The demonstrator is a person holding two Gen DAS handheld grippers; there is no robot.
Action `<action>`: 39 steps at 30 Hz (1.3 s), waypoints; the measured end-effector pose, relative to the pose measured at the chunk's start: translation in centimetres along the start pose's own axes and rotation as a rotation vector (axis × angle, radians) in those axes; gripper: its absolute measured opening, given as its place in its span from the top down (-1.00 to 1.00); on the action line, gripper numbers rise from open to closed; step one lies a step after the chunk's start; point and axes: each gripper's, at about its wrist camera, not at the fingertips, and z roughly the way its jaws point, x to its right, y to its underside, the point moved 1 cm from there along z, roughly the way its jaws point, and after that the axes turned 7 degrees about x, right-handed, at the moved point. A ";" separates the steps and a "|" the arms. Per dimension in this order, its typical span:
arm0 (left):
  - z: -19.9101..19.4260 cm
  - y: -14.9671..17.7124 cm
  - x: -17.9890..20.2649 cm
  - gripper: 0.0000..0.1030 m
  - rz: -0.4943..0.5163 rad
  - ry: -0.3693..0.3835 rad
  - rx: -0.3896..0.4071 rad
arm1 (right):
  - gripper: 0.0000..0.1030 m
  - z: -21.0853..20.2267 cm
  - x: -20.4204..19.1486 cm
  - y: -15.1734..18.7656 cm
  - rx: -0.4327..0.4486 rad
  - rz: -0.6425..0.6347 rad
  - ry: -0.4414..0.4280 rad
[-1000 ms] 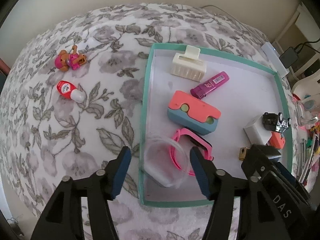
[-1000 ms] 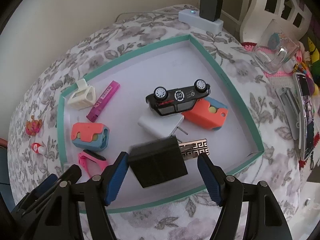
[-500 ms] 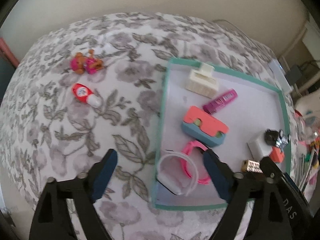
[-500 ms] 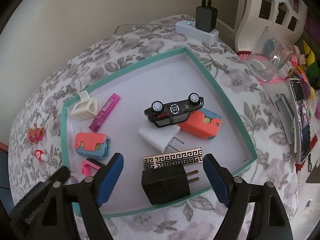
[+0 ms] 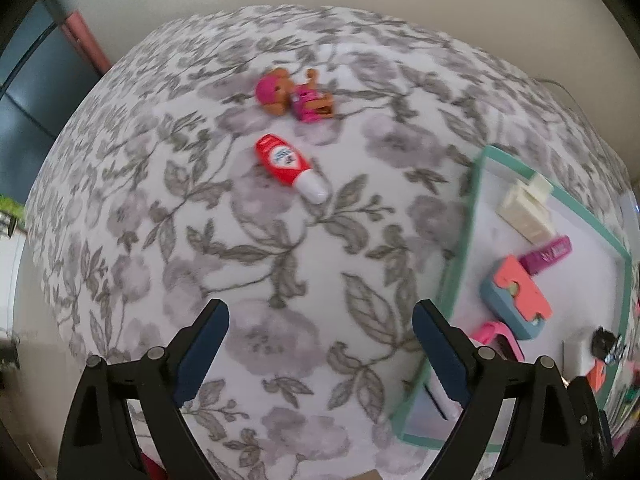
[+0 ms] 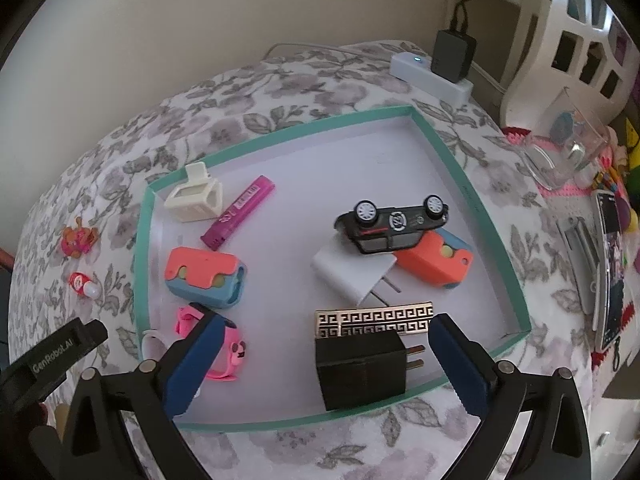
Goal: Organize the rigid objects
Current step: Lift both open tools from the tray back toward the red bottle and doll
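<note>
1. left gripper (image 5: pixel 320 350): jaws just spread wide over floral cloth (image 5: pixel 280 264), nothing between.
2. Glossy red tube (image 5: pixel 287 164) lies outside the teal-rimmed tray (image 6: pixel 460 168).
3. right gripper (image 6: pixel 320 364): jaws just opened wide, boxy black charger (image 6: pixel 360 372) loose between, inside the tray; its rear hidden.

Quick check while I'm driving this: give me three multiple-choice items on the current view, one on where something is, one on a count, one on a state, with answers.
1. Where does the red bottle lie?
A. in the teal tray
B. on the floral cloth, outside the tray
C. between the left gripper's fingers

2. How many coral-and-blue cases are in the teal tray?
A. one
B. two
C. three

3. How does the black toy car sit?
A. wheels up
B. wheels down
C. on its nose

Answers:
1 B: it rests on the floral cloth beside the small doll, clear of the tray rim.
2 B: one case sits near the left wall, another under the car.
3 A: both wheels point upward, the roof on the white charger.
</note>
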 end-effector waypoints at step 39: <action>0.4 -5.5 -16.3 -0.82 -0.317 -0.081 0.071 | -1.00 -0.5 -12.1 0.1 0.027 -0.128 -0.248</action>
